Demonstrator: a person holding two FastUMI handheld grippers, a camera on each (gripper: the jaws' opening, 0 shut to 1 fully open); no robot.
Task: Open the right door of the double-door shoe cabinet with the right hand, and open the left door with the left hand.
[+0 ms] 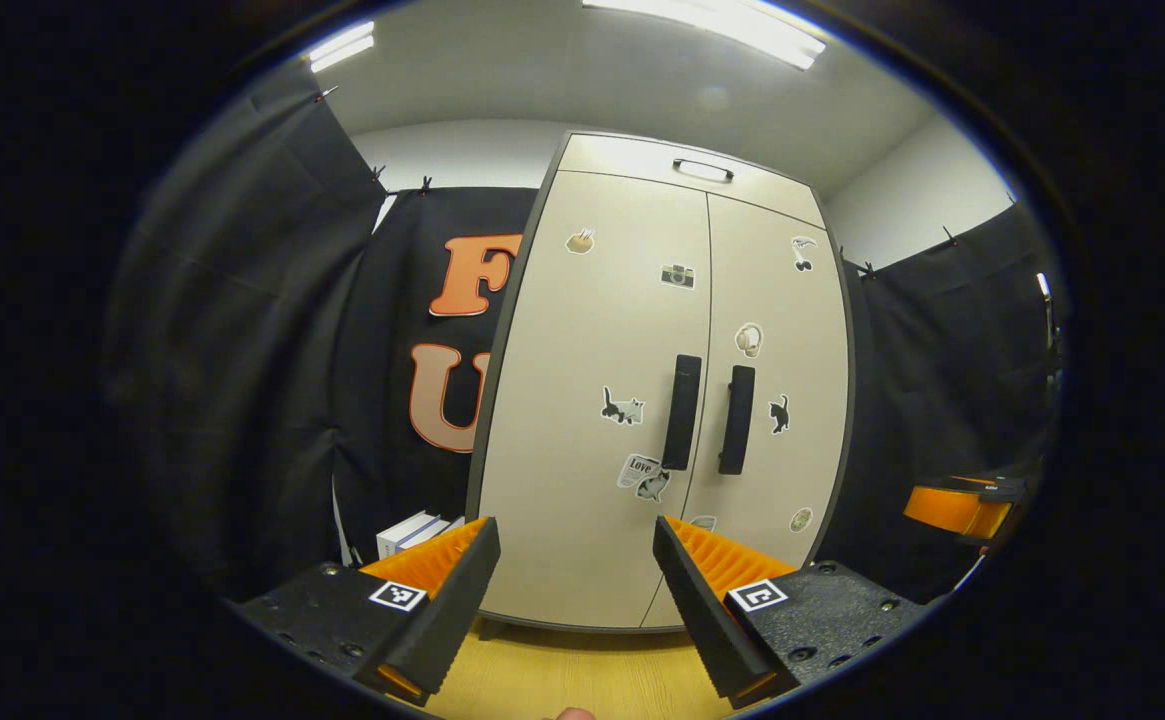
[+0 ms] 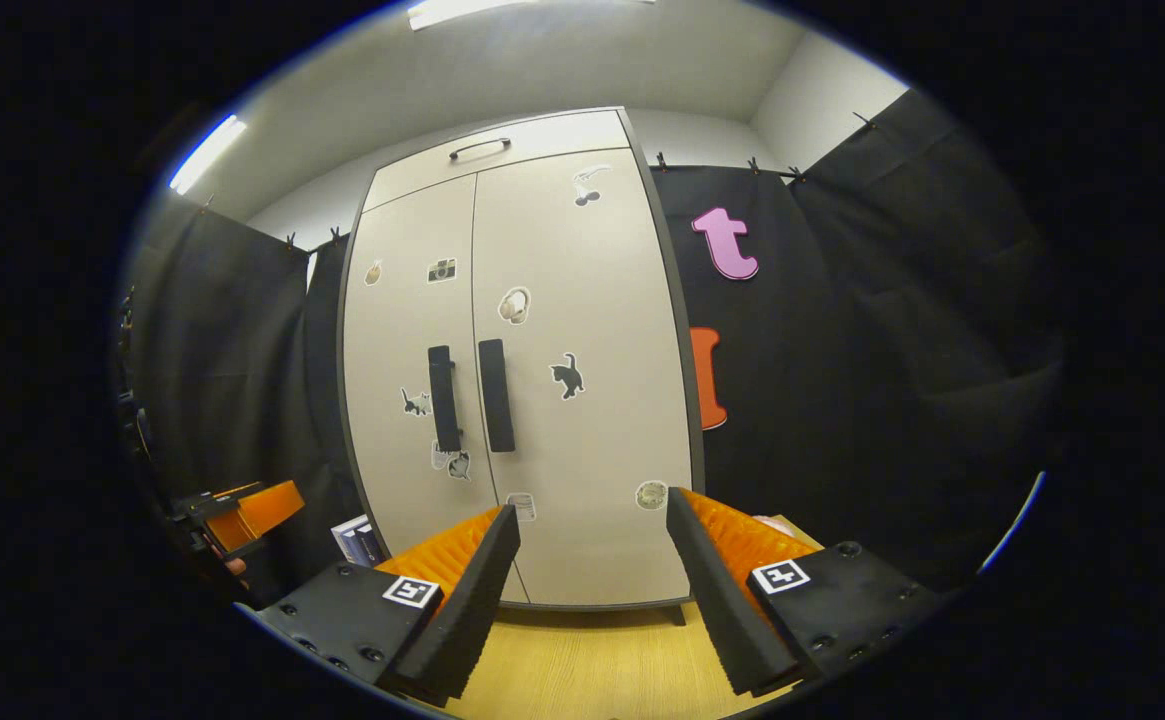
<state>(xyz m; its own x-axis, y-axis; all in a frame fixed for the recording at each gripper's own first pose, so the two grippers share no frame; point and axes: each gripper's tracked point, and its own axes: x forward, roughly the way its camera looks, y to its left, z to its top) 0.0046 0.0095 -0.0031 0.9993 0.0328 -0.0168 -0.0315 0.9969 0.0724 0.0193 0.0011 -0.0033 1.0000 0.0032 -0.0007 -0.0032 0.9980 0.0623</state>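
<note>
A tall beige double-door shoe cabinet (image 1: 592,400) stands ahead with both doors closed and stickers on them. Its left door handle (image 1: 682,412) and right door handle (image 1: 737,420) are dark vertical bars beside the centre seam. In the right gripper view the cabinet (image 2: 582,450) shows the same left handle (image 2: 443,398) and right handle (image 2: 496,395). My left gripper (image 1: 574,600) is open, well short of the doors, holding nothing. My right gripper (image 2: 592,590) is open too, also at a distance. The right gripper (image 1: 962,505) appears at the far right of the left gripper view; the left gripper (image 2: 237,515) appears at the lower left of the right gripper view.
A drawer front with a small handle (image 1: 702,170) tops the cabinet. Some books or boxes (image 1: 412,532) lie on the floor to the cabinet's left. Light wooden floor (image 1: 582,675) runs up to the cabinet's base. Black cloth walls close in on both sides.
</note>
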